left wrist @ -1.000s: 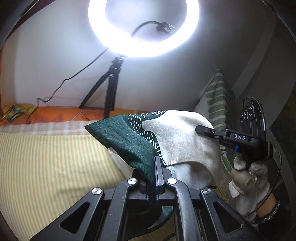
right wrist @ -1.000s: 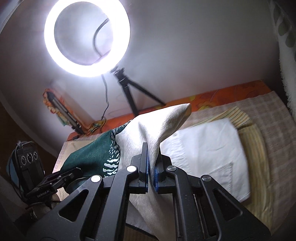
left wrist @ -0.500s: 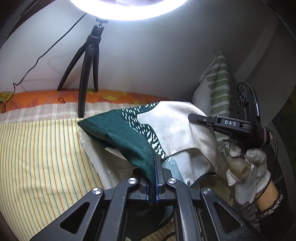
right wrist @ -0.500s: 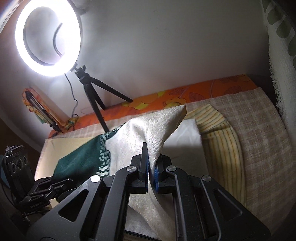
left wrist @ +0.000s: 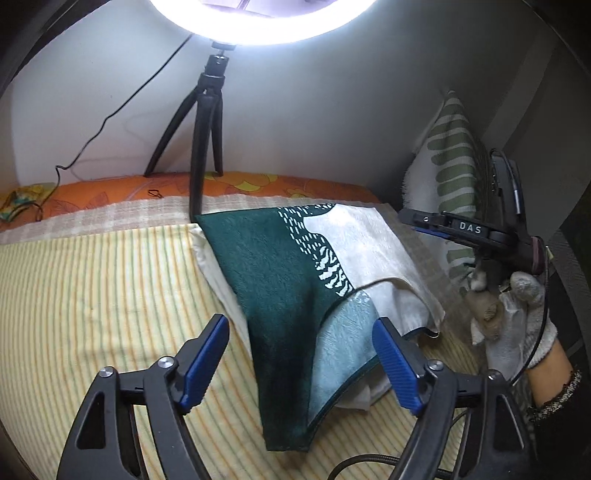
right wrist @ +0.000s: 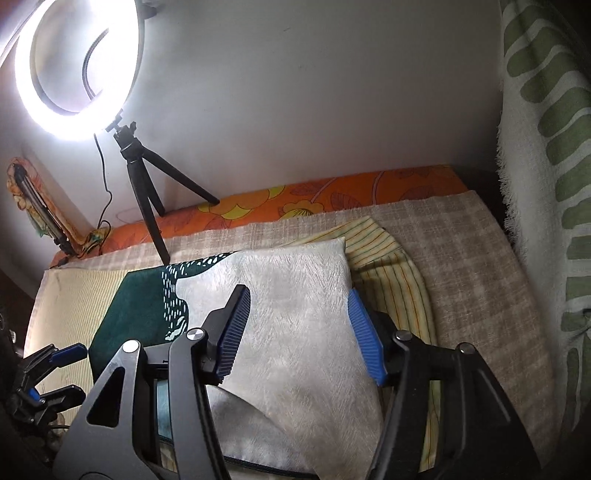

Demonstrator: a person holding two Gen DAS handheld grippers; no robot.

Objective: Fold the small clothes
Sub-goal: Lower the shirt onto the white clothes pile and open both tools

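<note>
ring light (left wrist: 258, 22), tripod (right wrist: 142, 192), perhaps a towel (right wrist: 546, 155)

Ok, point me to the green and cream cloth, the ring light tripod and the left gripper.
green and cream cloth (left wrist: 273, 280): left wrist view, on its dark green panel.
ring light tripod (right wrist: 142, 192): right wrist view, on a leg.
left gripper (left wrist: 301, 363): left wrist view, midway between its open blue fingers.

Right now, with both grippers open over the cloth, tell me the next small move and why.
Probably lower the left gripper onto the near corner of the green and cream cloth and pinch it for another fold. Both grippers stand open and hold nothing; the cloth lies on the striped sheet, its near end trailing toward the left gripper, while the right gripper hovers over the cream half.
</note>
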